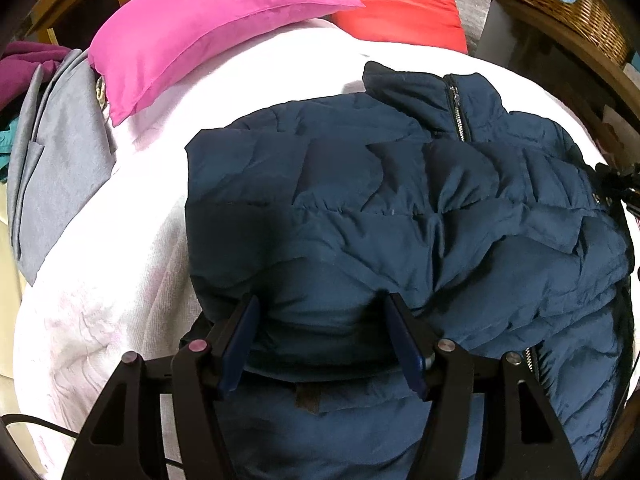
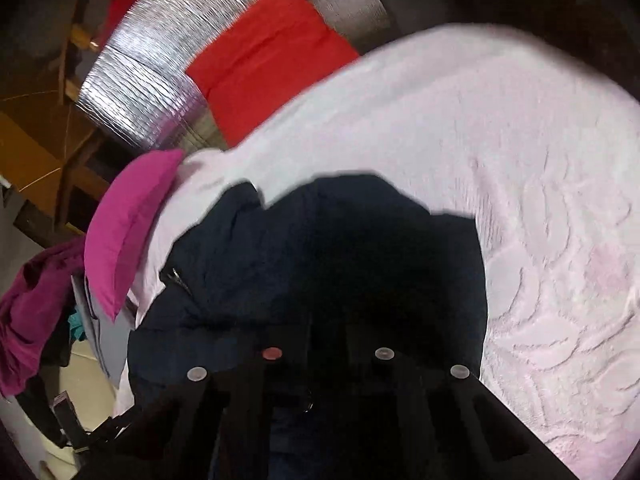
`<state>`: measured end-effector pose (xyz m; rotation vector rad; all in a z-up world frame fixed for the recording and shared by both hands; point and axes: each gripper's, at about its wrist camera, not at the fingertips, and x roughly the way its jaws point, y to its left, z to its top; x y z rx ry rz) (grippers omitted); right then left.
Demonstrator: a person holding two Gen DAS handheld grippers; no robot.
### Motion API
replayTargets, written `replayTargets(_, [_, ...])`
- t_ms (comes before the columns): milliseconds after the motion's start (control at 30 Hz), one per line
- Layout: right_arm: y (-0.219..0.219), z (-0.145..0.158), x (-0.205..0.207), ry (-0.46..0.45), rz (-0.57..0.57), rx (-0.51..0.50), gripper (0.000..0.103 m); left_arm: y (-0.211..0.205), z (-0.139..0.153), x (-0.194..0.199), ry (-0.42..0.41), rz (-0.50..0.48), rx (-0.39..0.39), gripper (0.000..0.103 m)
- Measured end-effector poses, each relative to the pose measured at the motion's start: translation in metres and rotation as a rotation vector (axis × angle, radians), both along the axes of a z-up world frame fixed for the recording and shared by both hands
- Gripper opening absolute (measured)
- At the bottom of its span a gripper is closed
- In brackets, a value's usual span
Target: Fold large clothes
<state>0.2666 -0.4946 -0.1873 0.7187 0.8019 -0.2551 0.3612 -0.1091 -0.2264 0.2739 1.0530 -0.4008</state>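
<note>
A navy puffer jacket [image 1: 400,200] lies zipped, collar at the far end, on a white bedspread [image 1: 120,280]. My left gripper [image 1: 324,300] sits at the jacket's near edge. A thick puffy fold fills the gap between its blue pads [image 1: 240,344] and touches both. In the right wrist view the same jacket [image 2: 280,260] is dark and blurred. My right gripper [image 2: 328,316] is low over it in deep shadow, jaws close together. Its fingertips are lost against the dark fabric, so I cannot tell whether cloth is pinched.
A pink pillow [image 1: 192,28] and a red cushion [image 1: 400,0] lie at the far end of the bed. A grey garment [image 1: 60,152] hangs off the left side beside maroon clothes [image 2: 32,312]. A wicker basket [image 1: 568,4] stands far right. Silver foil padding [image 2: 160,68] lines the back.
</note>
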Motion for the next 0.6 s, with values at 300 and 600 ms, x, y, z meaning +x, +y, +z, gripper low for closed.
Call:
replayTargets(300, [0.003, -0.017, 0.009, 0.029, -0.048, -0.039, 0.013, -0.005, -0.003, -0.002, -0.036, -0.004, 0.043, 0.067])
replayTargets(600, [0.005, -0.001, -0.031, -0.023, -0.046, 0.010, 0.050, -0.004, -0.003, -0.004, -0.044, -0.009, 0.050, 0.068])
